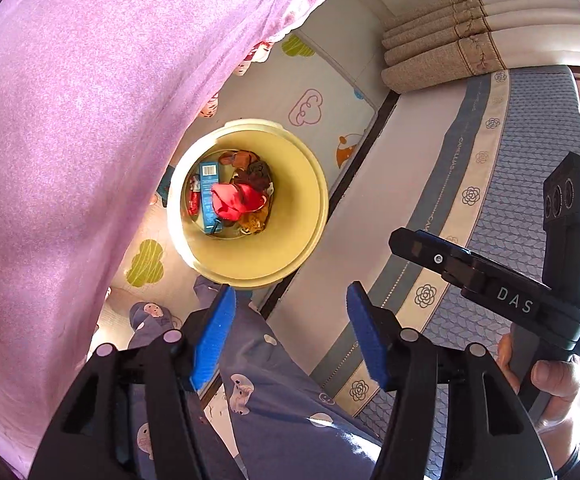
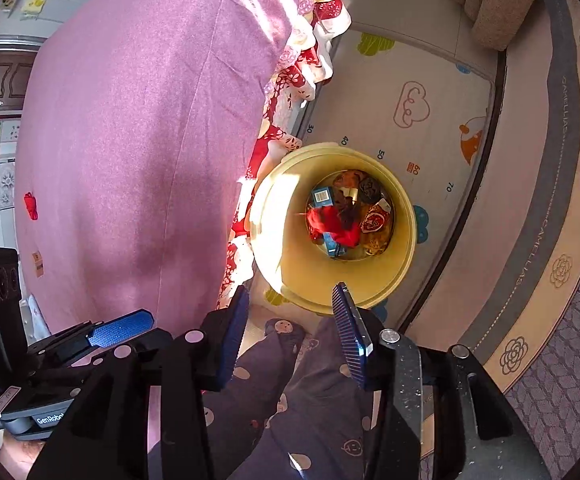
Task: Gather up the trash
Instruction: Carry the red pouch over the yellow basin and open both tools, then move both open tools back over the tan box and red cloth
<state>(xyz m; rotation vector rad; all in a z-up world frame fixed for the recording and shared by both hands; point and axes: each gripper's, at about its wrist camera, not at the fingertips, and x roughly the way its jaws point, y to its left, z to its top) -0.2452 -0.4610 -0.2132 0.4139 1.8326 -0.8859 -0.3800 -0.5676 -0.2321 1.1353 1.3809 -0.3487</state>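
A cream-yellow bin (image 1: 290,256) stands on the floor mat below me; it also shows in the right wrist view (image 2: 274,264). Inside lie a crumpled red wrapper (image 1: 236,198), a blue box with a barcode (image 1: 209,196) and several other scraps; the red wrapper (image 2: 332,222) and blue box (image 2: 322,196) show in the right view too. My left gripper (image 1: 290,300) is open and empty, high above the bin's near rim. My right gripper (image 2: 292,298) is open and empty, also above the near rim. The right gripper shows from the side (image 1: 490,280) in the left view.
A pink bed cover (image 1: 70,140) hangs at the left of the bin. A bed with a grey-blue patterned mattress (image 1: 510,220) lies to the right. Folded beige bedding (image 1: 442,60) sits at its head. A cartoon floor mat (image 2: 410,108) lies under the bin. My patterned trouser leg (image 1: 274,380) is below.
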